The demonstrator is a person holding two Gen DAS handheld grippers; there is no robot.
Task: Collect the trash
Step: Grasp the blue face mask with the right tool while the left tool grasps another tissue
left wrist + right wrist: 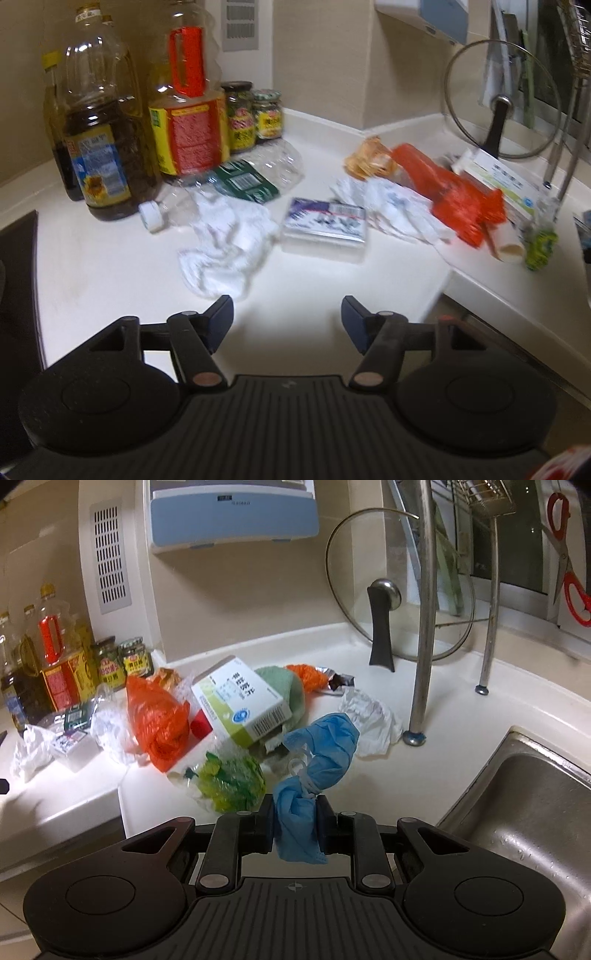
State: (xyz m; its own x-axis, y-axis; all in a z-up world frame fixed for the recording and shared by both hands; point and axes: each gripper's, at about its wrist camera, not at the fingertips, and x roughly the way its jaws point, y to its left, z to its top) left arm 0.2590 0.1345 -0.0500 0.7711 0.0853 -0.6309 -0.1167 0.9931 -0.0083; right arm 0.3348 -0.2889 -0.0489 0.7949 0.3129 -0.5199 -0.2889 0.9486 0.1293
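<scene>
My right gripper is shut on a crumpled blue face mask, held above the counter by the sink. Trash lies behind it: a green-white carton, an orange plastic bag, a green-yellow wrapper, crumpled white paper. My left gripper is open and empty, just short of a crumpled white tissue. Beyond it lie a crushed clear bottle, a tissue pack, the orange bag and the carton.
Oil bottles and jars stand at the back left. A glass pot lid leans on the wall behind a metal rack leg. A steel sink is at the right. A dark stove edge is at the left.
</scene>
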